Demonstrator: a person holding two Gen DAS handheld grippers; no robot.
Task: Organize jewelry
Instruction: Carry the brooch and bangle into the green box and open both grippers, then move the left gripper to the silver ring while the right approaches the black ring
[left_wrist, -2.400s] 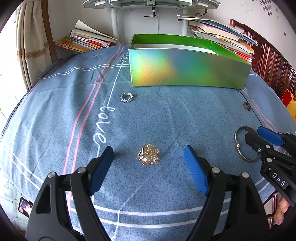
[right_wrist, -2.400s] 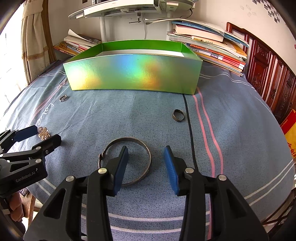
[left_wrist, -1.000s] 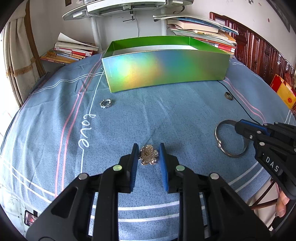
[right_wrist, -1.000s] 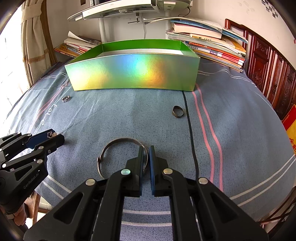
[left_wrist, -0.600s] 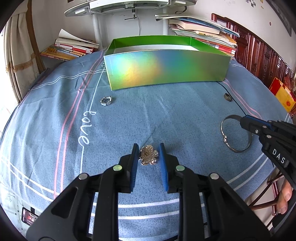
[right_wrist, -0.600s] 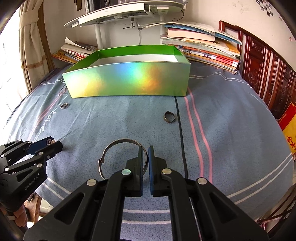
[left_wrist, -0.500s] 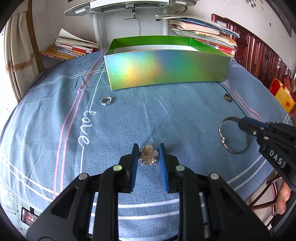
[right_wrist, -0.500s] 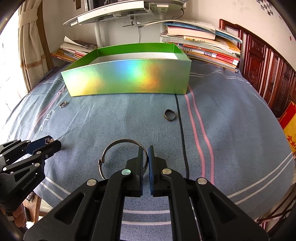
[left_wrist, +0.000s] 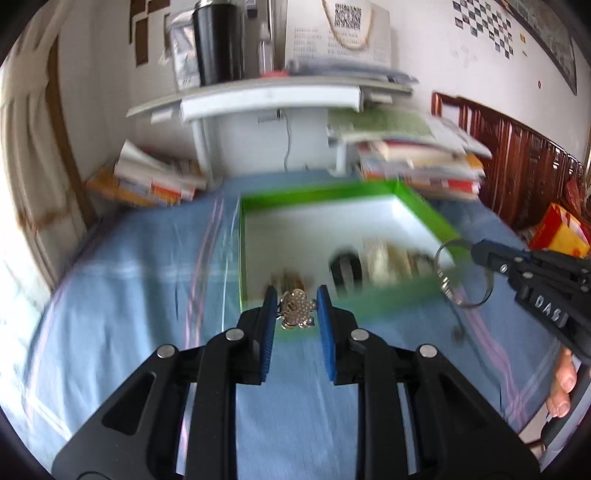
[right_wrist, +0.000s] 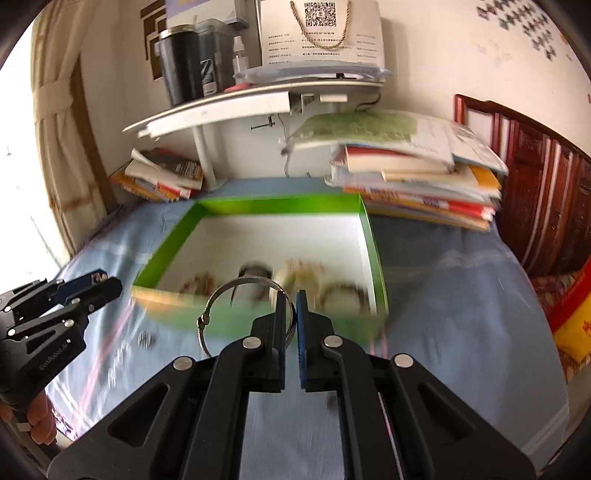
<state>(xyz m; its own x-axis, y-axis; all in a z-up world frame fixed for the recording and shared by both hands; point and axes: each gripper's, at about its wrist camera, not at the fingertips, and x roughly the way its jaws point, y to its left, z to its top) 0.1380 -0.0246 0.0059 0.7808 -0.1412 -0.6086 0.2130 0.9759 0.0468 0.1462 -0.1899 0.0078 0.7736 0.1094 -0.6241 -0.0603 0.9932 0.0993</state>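
Note:
My left gripper (left_wrist: 295, 306) is shut on a gold beaded flower brooch (left_wrist: 297, 308) and holds it in the air at the near wall of the green box (left_wrist: 317, 195). My right gripper (right_wrist: 291, 310) is shut on the rim of a silver bangle (right_wrist: 221, 299), lifted in front of the green box (right_wrist: 277, 205). The bangle also shows in the left wrist view (left_wrist: 448, 273), held by the right gripper (left_wrist: 480, 251) near the box's right corner. Several blurred jewelry pieces lie on the box's white floor (right_wrist: 295, 236). A small silver ring (right_wrist: 146, 338) lies on the blue cloth.
The blue bedspread (left_wrist: 110, 295) covers the surface. Stacks of books (right_wrist: 417, 184) sit behind the box on the right, and more books (right_wrist: 162, 177) on the left. A white shelf (right_wrist: 221, 107) with a dark flask stands behind. A wooden headboard (right_wrist: 546, 192) is at the right.
Both grippers have lifted off the cloth with their pieces and moved forward to the green box, so its inside now shows. The view is motion blurred.

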